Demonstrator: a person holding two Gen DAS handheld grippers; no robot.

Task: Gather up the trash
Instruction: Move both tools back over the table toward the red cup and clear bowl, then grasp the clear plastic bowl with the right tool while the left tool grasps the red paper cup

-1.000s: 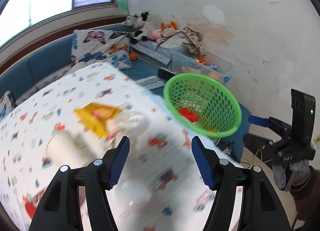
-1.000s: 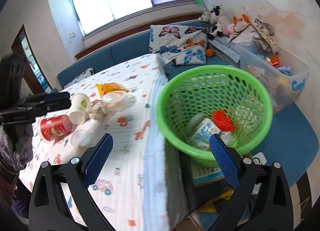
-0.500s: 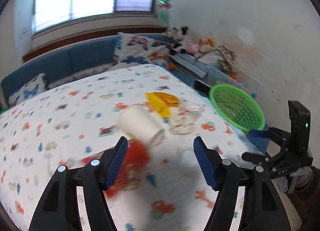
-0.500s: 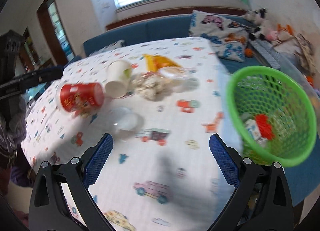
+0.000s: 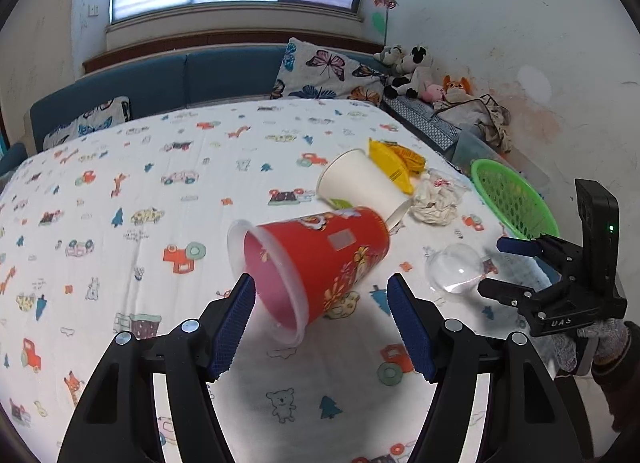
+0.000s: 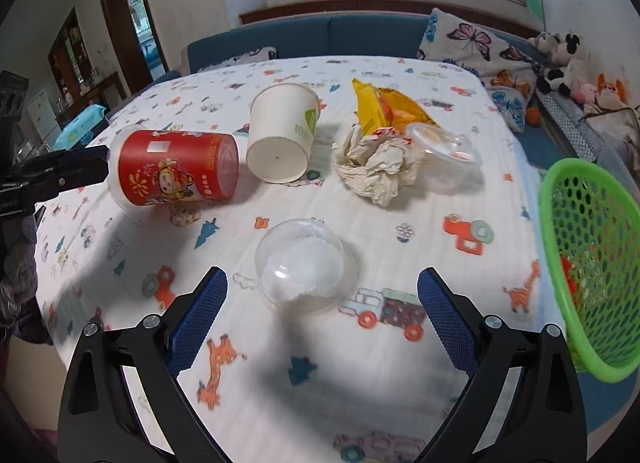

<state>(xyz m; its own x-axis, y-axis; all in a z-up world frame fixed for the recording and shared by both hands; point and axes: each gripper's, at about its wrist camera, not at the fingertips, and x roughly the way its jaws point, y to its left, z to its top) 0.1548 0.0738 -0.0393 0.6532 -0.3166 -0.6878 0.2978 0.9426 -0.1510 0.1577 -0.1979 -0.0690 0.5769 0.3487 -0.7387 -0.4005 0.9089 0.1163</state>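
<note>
Hovering left gripper [image 5: 320, 315] jaws apart before red cup [image 5: 316, 263], right gripper [image 6: 322, 303] likewise, empty

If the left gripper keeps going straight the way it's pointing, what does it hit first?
Most likely the red cup lying on its side: its open rim sits just ahead of the open left gripper. Exact depth is hard to judge.

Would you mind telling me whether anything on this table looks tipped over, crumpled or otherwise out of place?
Yes. The red cup and the white paper cup both lie on their sides, touching. Beside them sit a crumpled paper wad, a yellow wrapper and a clear dome lid, loose on the tablecloth.
</note>
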